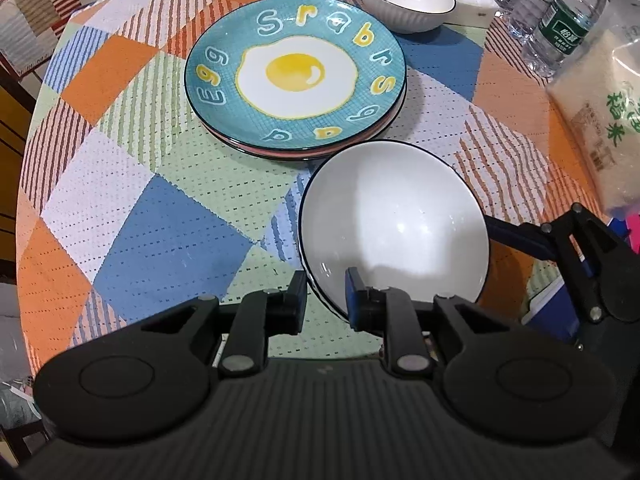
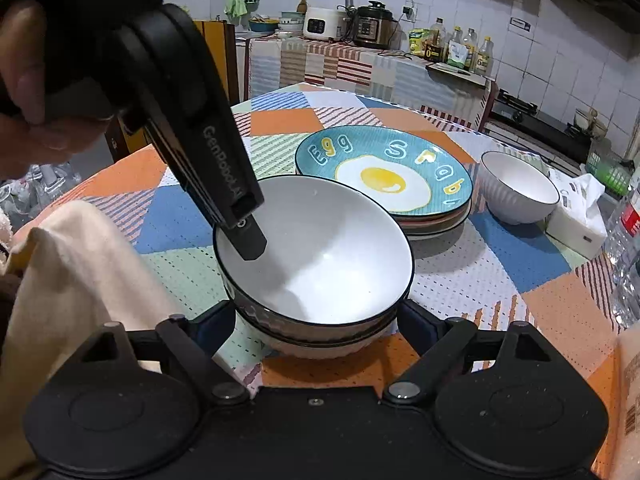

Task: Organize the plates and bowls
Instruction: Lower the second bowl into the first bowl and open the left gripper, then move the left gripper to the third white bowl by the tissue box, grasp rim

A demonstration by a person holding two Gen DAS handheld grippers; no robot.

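A white bowl with a dark rim (image 1: 392, 216) (image 2: 320, 248) sits tilted on top of two more stacked bowls (image 2: 320, 344) at the near side of the table. My left gripper (image 1: 326, 300) is shut on its near rim, one finger (image 2: 250, 240) inside the bowl. My right gripper (image 2: 316, 316) stands wide, its pads against both sides of the lower bowls; one of its fingers (image 1: 508, 236) shows at the bowl's right edge. Beyond lies a stack of plates, topped by a blue fried-egg plate (image 1: 296, 72) (image 2: 384, 176). A separate white ribbed bowl (image 1: 408, 0) (image 2: 516, 192) stands behind it.
Water bottles (image 1: 560, 20) and a bag of rice (image 1: 600, 112) crowd the table's right side. A white tissue box (image 2: 576, 220) sits by the ribbed bowl. A beige cloth (image 2: 80, 280) hangs at the near left. A kitchen counter (image 2: 360, 60) runs behind the round table.
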